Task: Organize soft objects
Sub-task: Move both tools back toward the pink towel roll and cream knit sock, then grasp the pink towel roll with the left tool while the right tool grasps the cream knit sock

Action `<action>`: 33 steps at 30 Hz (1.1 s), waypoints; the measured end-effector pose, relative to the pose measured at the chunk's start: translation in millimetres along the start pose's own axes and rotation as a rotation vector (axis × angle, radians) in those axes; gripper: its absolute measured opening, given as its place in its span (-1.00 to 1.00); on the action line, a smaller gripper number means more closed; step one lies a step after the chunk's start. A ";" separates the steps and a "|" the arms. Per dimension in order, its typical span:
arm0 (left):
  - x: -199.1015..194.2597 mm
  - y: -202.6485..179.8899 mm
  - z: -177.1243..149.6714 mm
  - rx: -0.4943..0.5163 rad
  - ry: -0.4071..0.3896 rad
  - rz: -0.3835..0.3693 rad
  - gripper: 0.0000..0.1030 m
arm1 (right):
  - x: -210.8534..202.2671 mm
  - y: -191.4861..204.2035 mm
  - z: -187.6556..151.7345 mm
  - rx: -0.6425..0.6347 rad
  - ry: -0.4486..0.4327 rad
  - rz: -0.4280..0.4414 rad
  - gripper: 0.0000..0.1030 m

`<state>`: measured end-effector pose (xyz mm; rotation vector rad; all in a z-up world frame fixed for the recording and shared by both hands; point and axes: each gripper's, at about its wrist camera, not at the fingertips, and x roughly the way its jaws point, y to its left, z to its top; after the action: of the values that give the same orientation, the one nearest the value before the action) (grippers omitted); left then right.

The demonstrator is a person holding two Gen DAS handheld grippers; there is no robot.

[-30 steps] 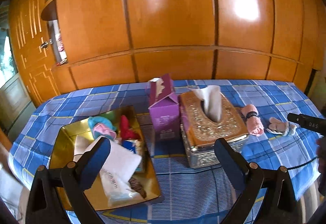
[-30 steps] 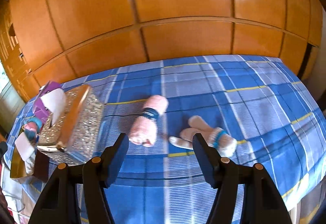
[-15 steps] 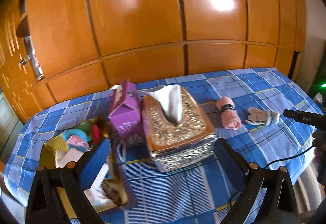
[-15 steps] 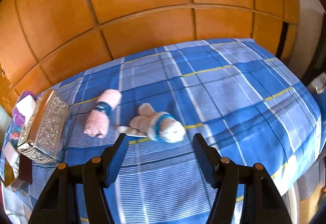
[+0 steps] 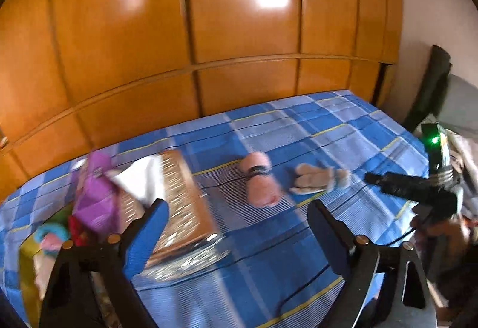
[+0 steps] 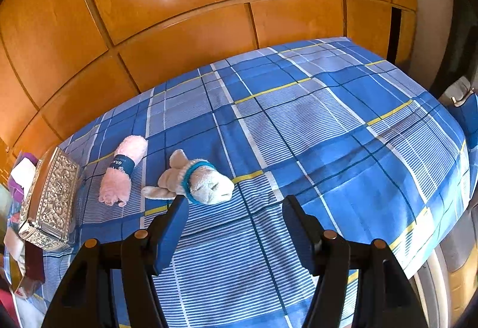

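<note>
Right tongs [image 6: 236, 205] standing spread, empty, hovering just short of plush toy [image 6: 197, 181] lying on bed [image 6: 328, 125], right of pink towel roll [image 6: 122, 172]. Left tongs [image 5: 236, 217] spread, just been narrowing, nothing between. Advice: straddle toy's body, pinch gently mid-belly.

surface: bed [image 6: 328, 125], blue plaid sheet | middle: pink roll [image 6: 122, 172] with dark band, lying flat | just right of it: plush toy [image 6: 197, 181], on its side | left edge: tissue box [image 6: 49, 199], purple carton [image 5: 95, 202], gold tray [image 5: 27, 274]
</note>
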<state>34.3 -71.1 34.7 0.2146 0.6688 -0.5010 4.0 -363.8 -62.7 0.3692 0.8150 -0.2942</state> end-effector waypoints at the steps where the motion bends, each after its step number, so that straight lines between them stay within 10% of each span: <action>1: 7.2 -8.0 7.0 0.012 0.003 -0.025 0.79 | 0.4 -0.6 0.0 0.001 0.001 0.000 0.28; 15: 117.4 -57.6 25.4 0.038 0.198 -0.065 0.54 | 9.7 -9.3 -3.8 0.017 0.036 -0.002 0.28; 26: 221.8 -58.2 29.3 -0.019 0.352 0.053 0.44 | 10.2 -10.9 -3.0 0.027 0.042 0.015 0.28; 33: 259.5 -43.3 21.0 -0.080 0.422 0.095 -0.33 | 13.2 -14.8 -3.8 0.040 0.050 0.020 0.28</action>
<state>198.0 -212.6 -116.4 0.2789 1.0826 -0.3385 4.3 -376.9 -78.0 0.4232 0.8552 -0.2837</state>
